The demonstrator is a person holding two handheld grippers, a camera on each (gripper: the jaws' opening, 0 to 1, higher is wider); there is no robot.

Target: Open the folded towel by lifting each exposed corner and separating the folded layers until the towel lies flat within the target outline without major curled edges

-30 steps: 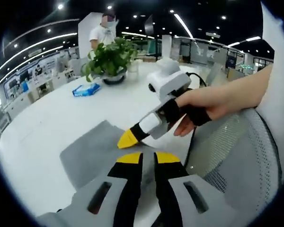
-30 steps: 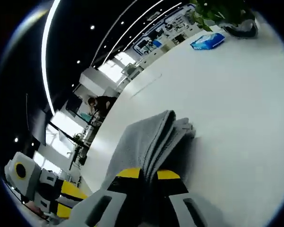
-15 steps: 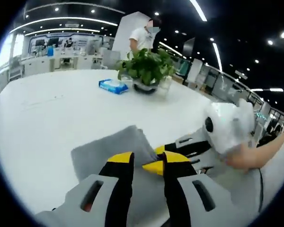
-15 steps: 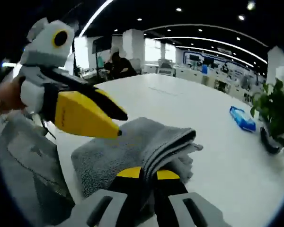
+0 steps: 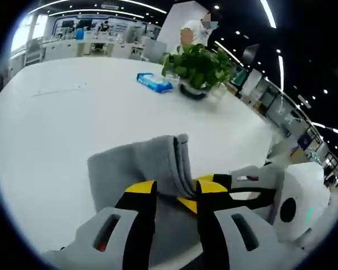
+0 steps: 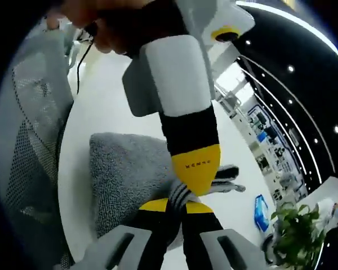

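Your right gripper (image 6: 177, 207) has its jaws clenched on a raised fold of the grey towel (image 5: 141, 166), which lies folded on the white surface (image 5: 56, 118). This grip lifts the upper layers clear. Your left gripper (image 5: 176, 191) straddles the same fold with jaws parted, placed to take a separate layer.
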